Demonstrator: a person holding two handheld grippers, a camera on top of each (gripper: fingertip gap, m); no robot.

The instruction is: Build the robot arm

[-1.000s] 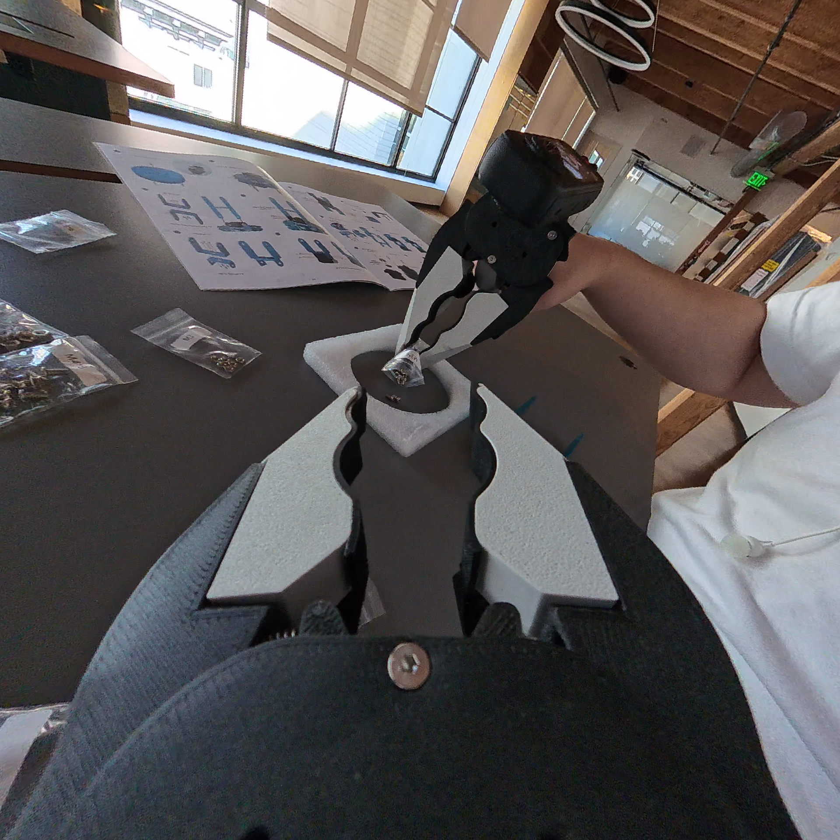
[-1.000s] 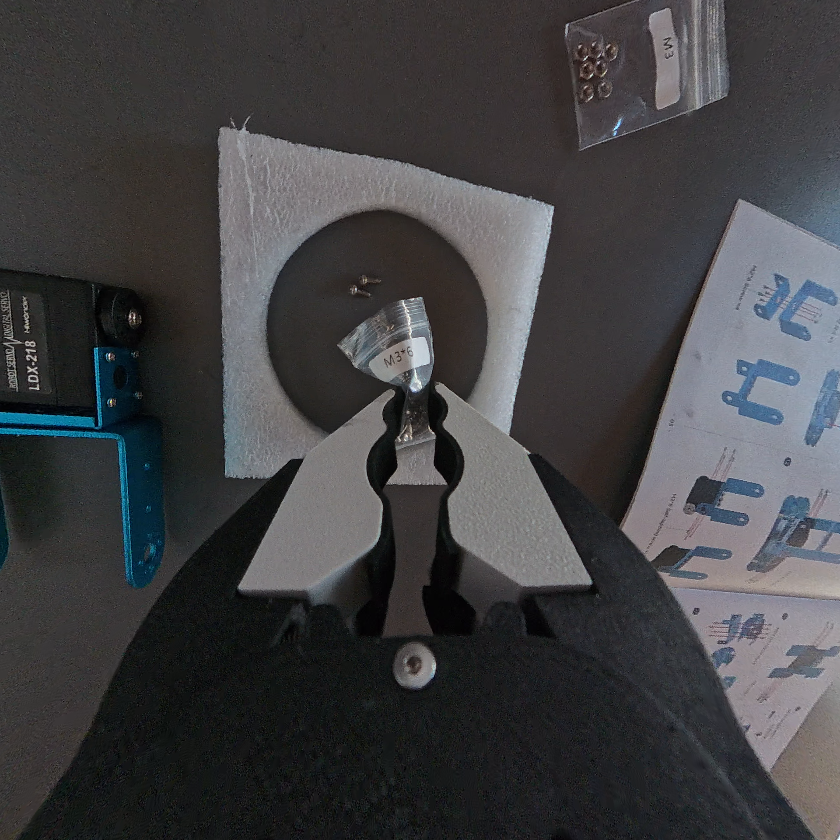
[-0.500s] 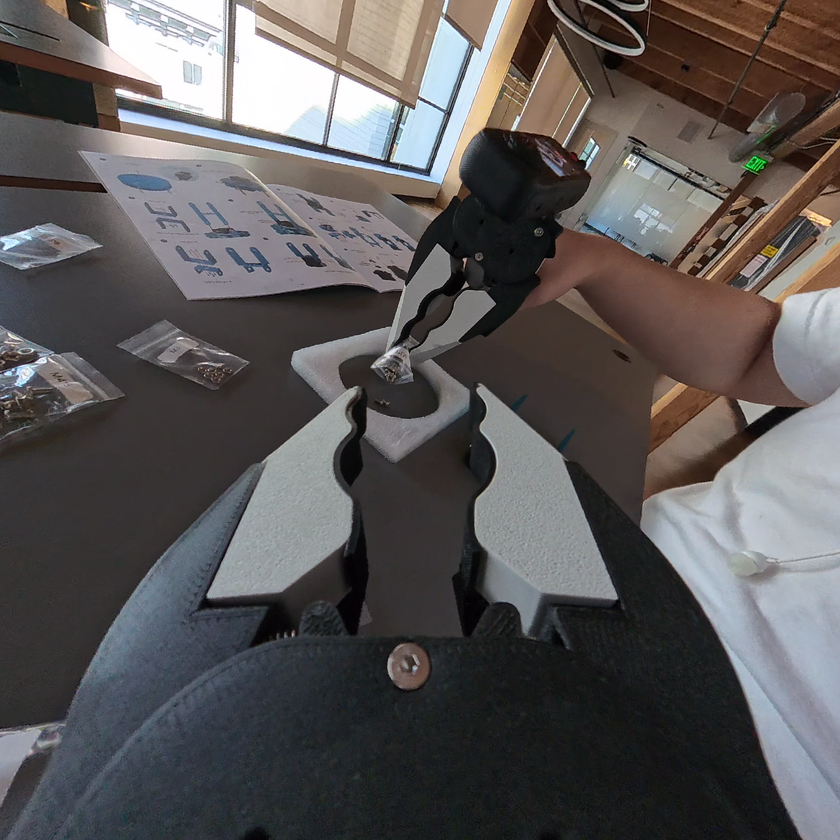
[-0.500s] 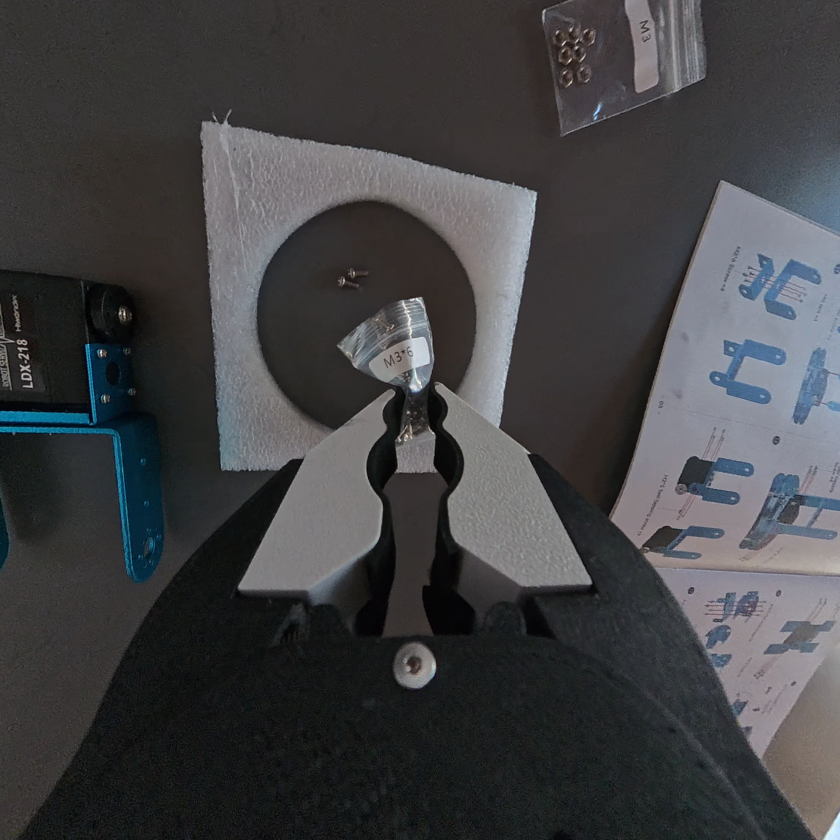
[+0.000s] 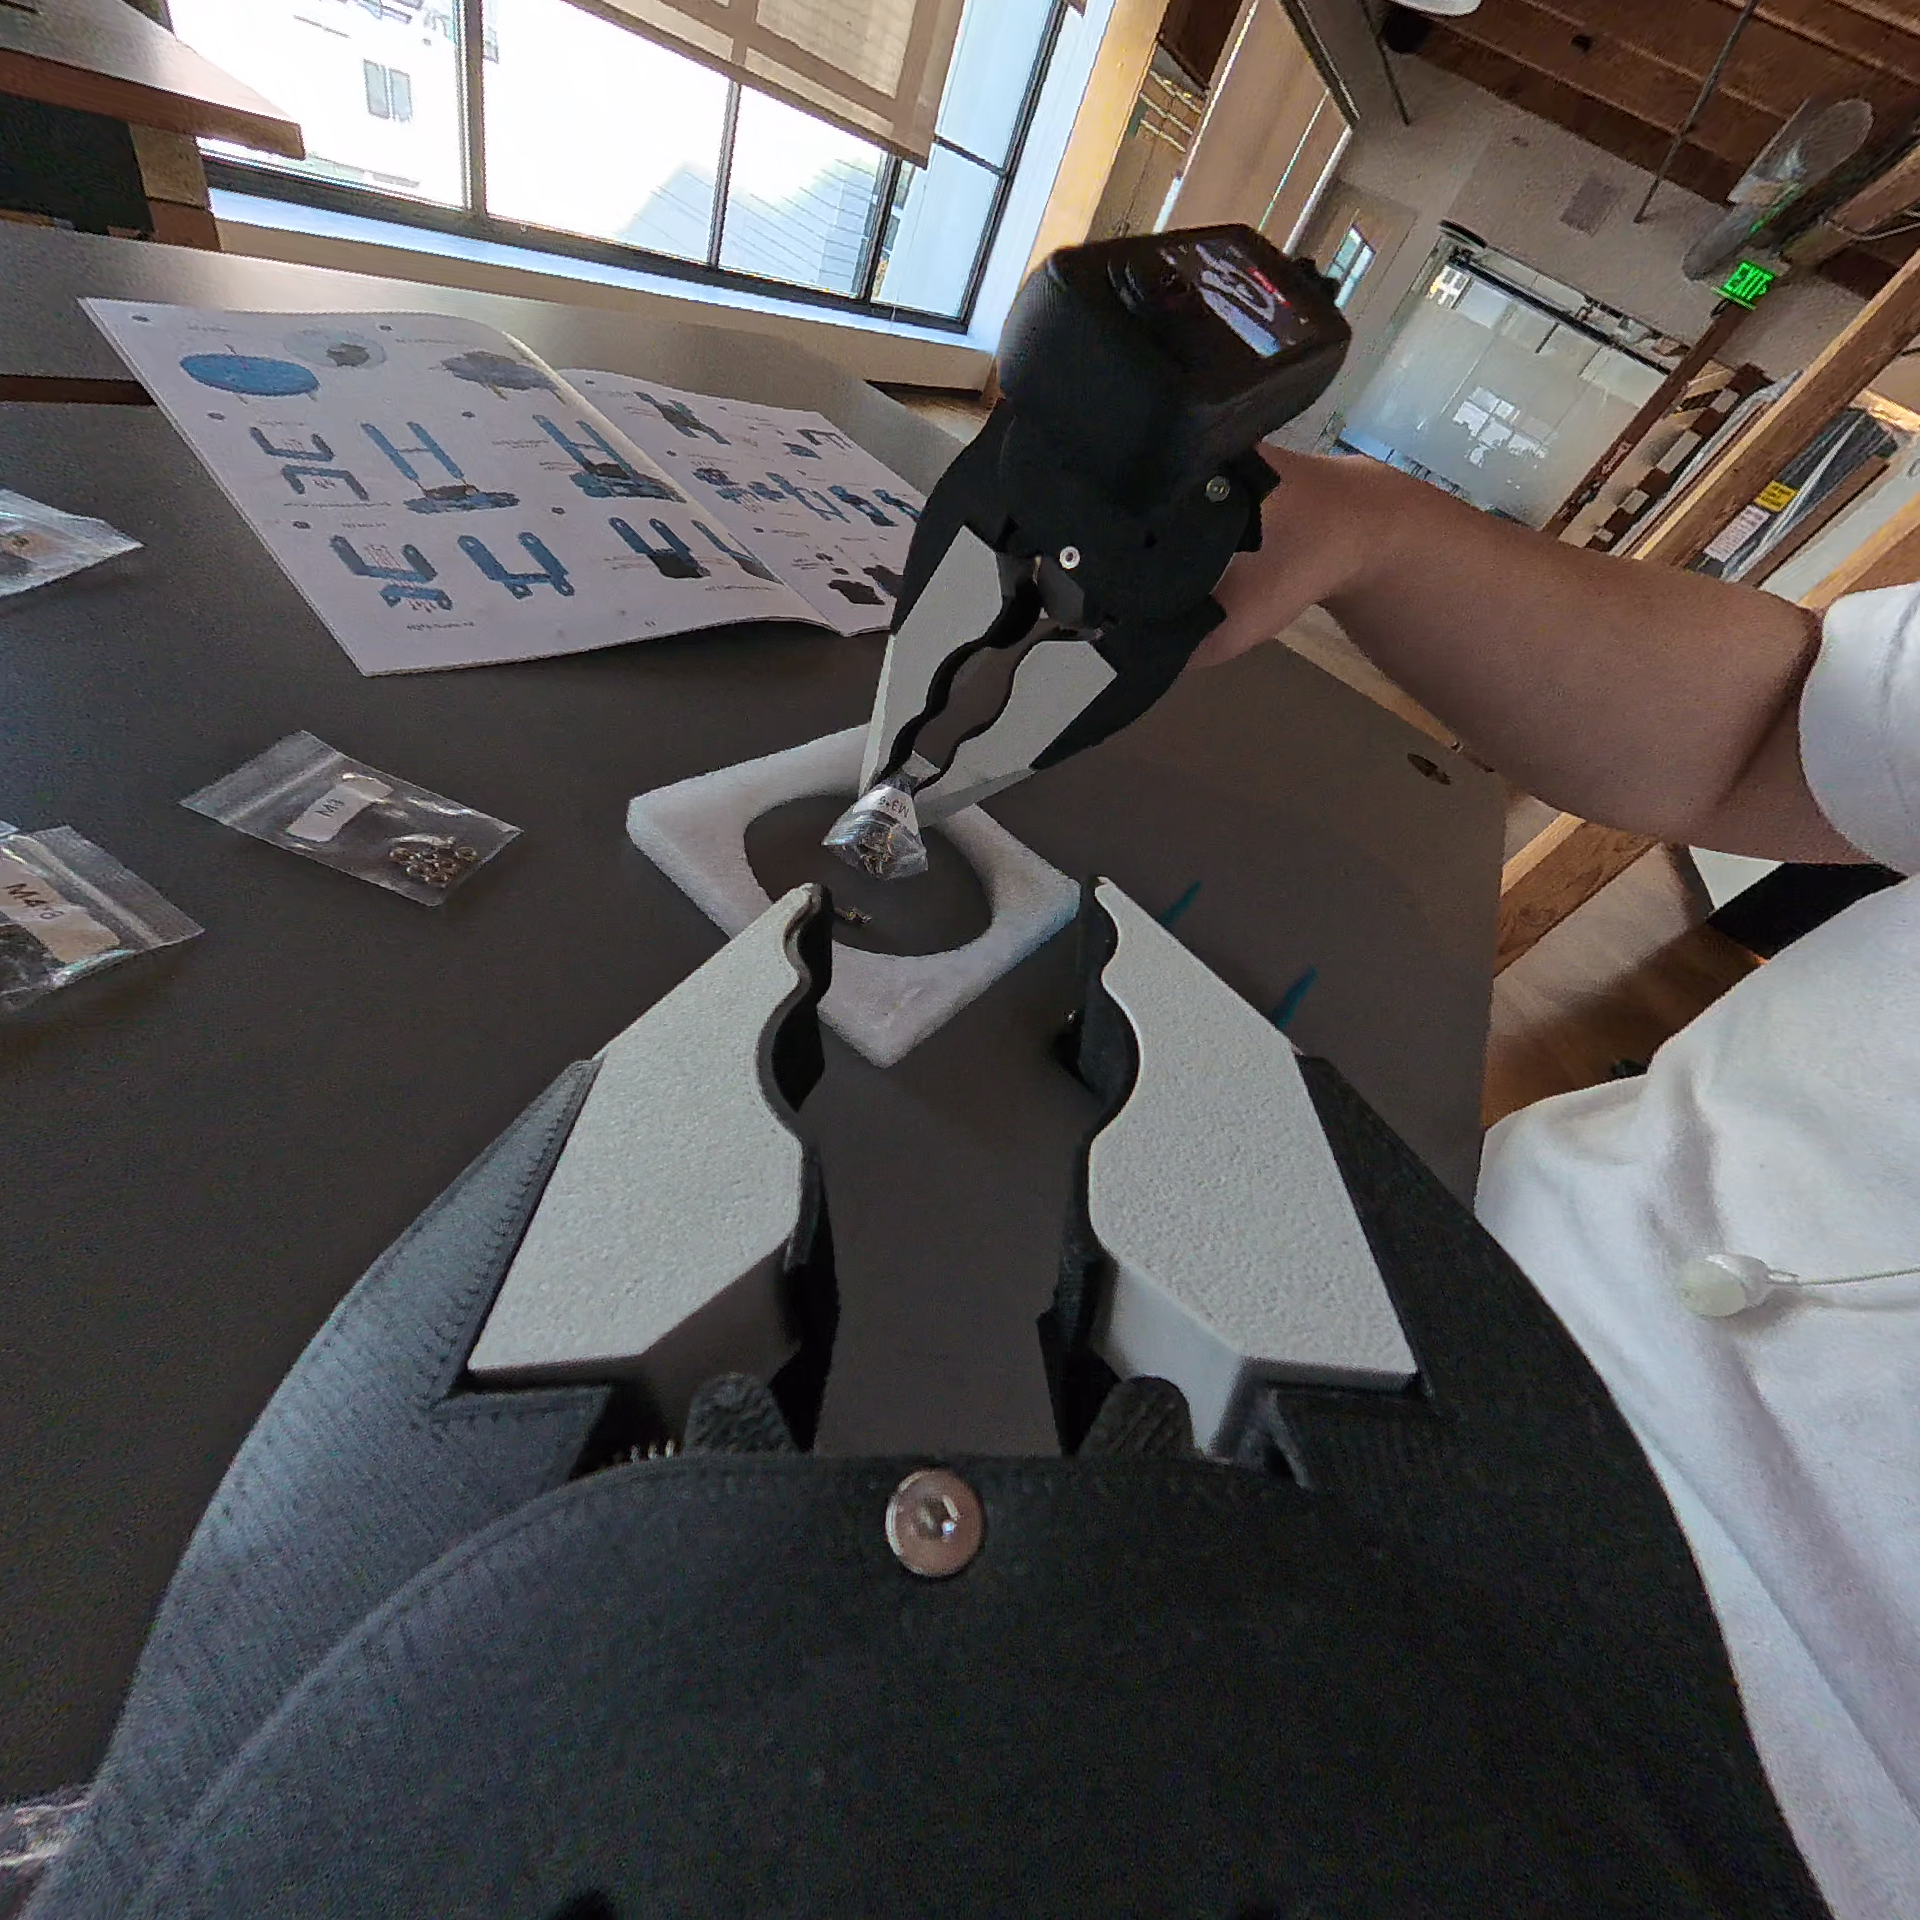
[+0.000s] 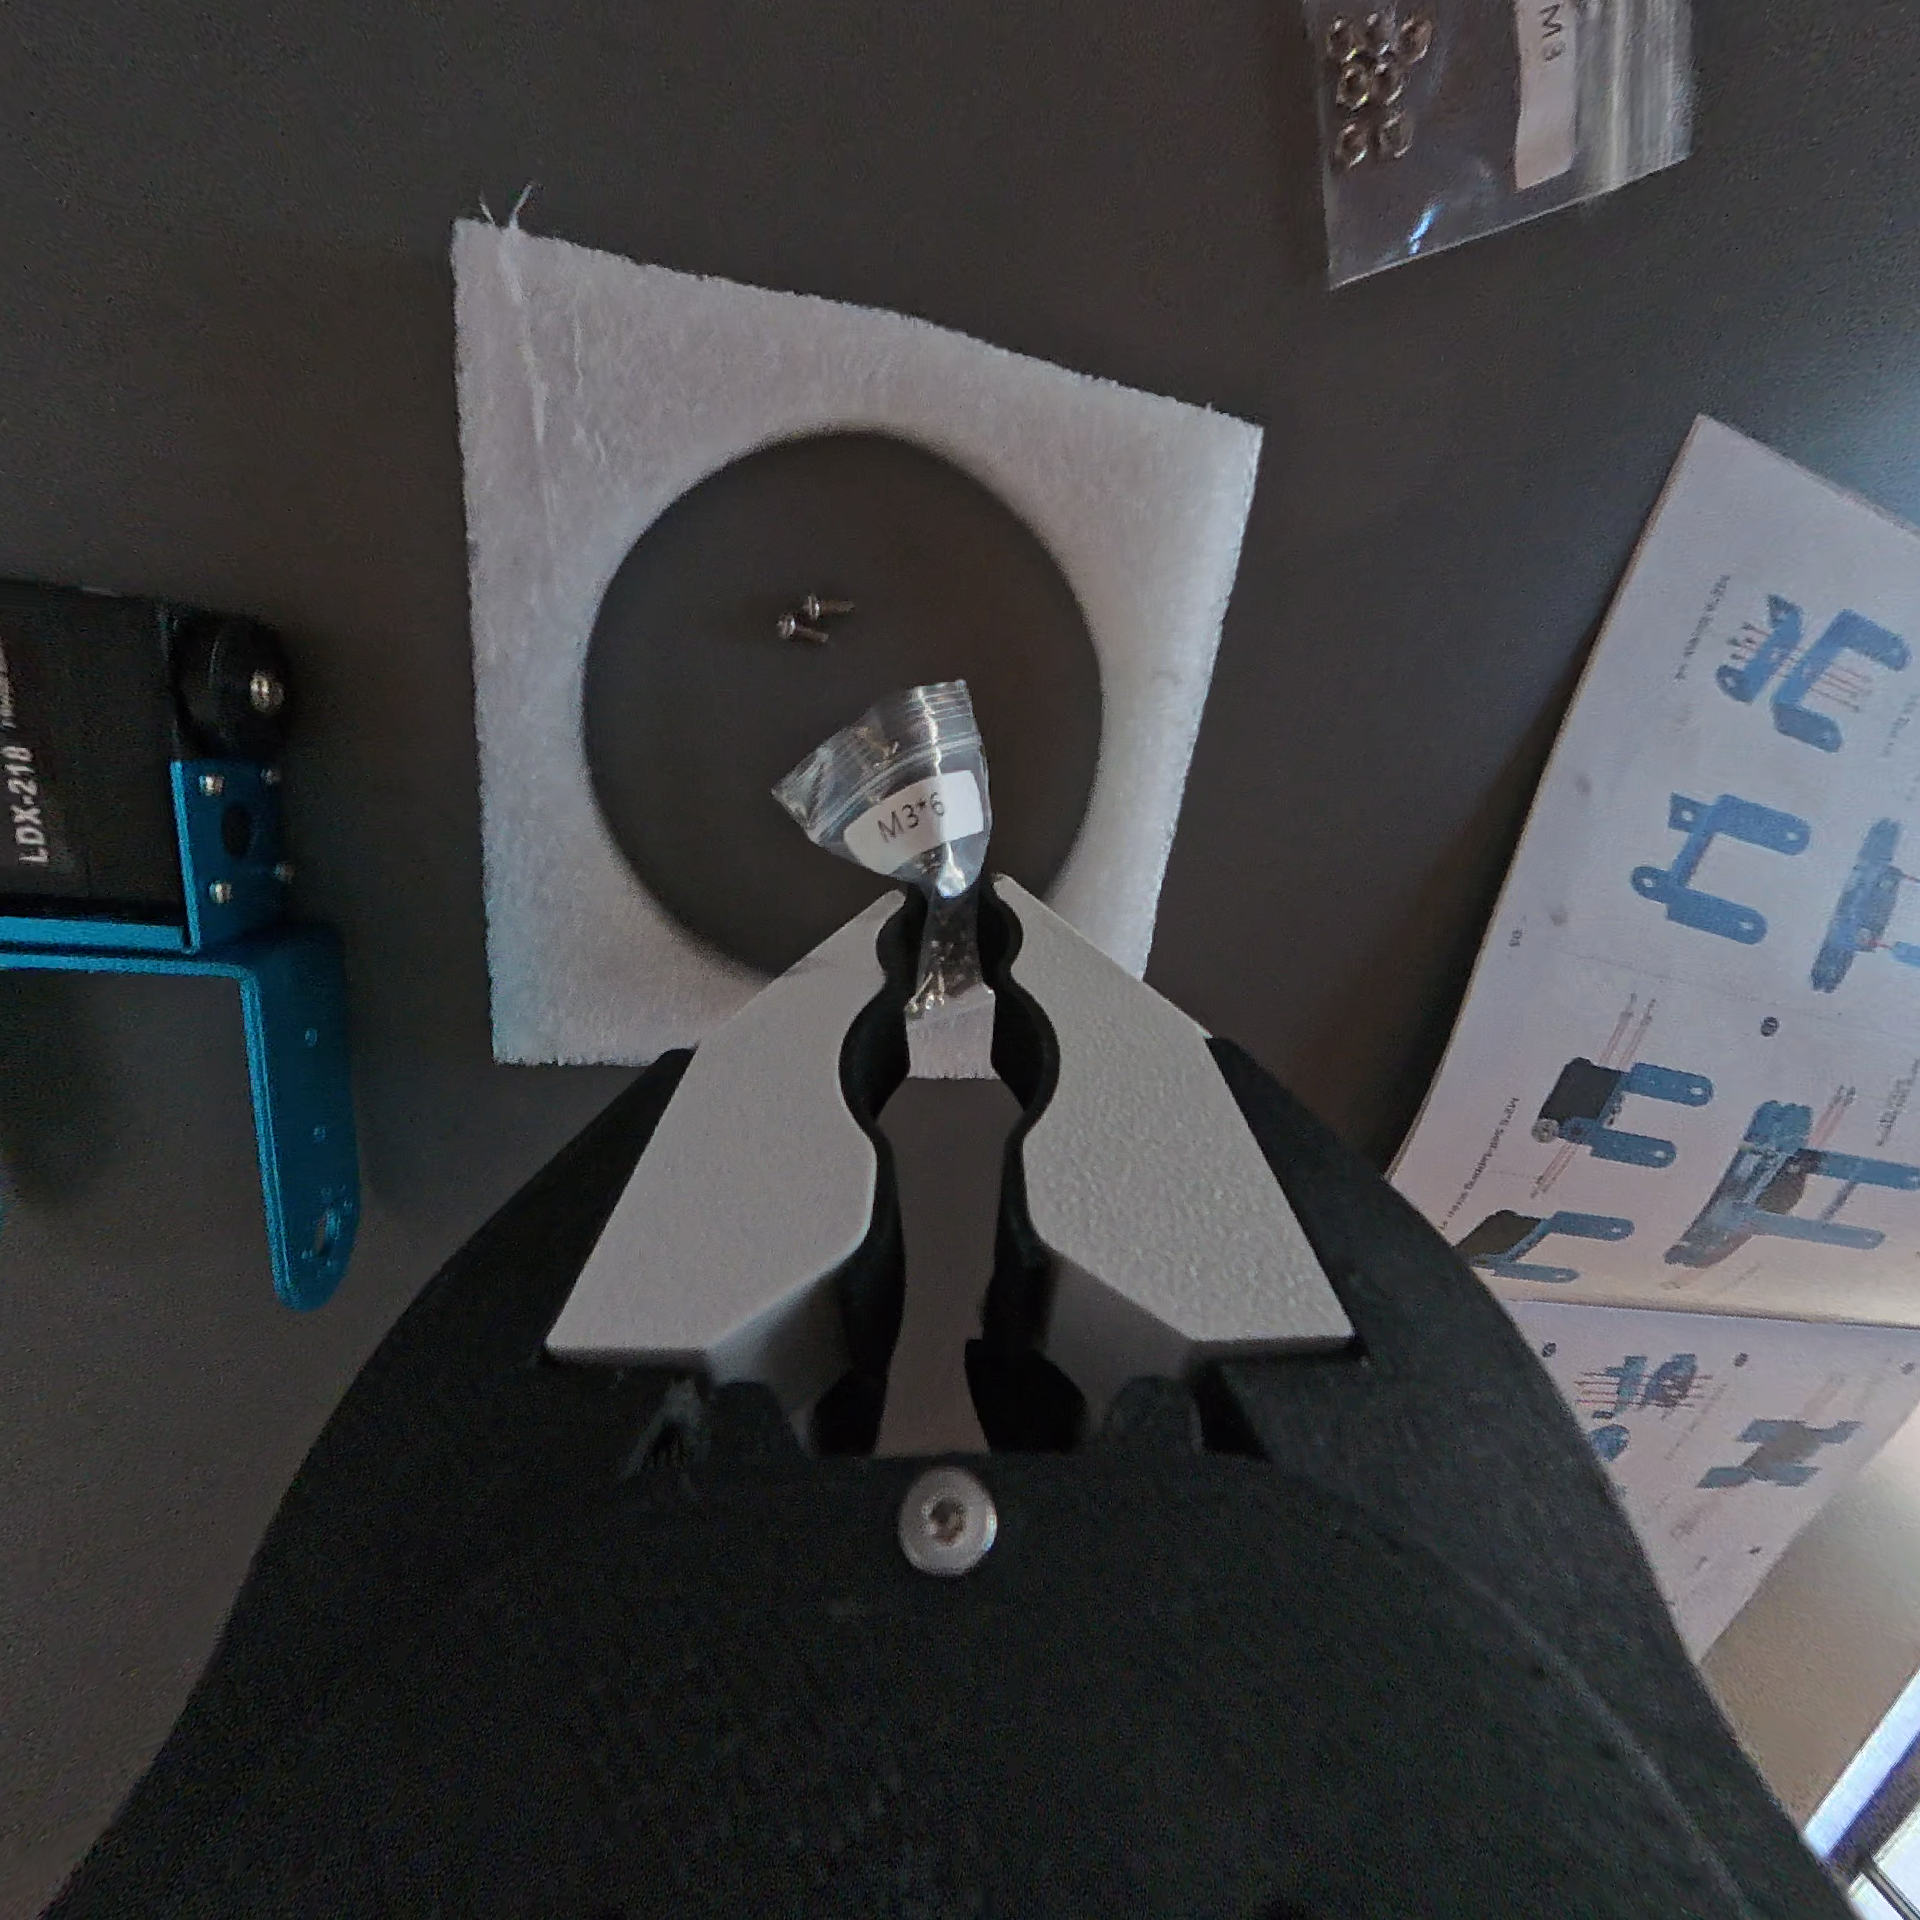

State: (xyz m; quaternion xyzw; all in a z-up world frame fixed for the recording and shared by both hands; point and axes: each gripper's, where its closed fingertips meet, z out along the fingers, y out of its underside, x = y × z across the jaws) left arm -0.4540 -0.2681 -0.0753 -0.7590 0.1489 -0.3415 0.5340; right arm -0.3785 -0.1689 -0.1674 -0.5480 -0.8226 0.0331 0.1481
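My right gripper is shut on a small clear bag of screws and holds it mouth-down over the round hole of a white foam square. Two loose screws lie on the dark table inside the hole. In the left wrist view the right gripper hangs the bag above the foam square. My left gripper is open and empty, low over the table just in front of the foam.
A black servo in a blue metal bracket lies left of the foam. A clear bag of nuts and an open instruction booklet lie to the right. More small parts bags lie left in the left wrist view. A person's arm reaches in. Left tips to right tips: about 15 cm.
The right gripper with the bag has dropped closer to the foam square and tilted. The left gripper has shifted slightly and stays open. The two screws lie as before.
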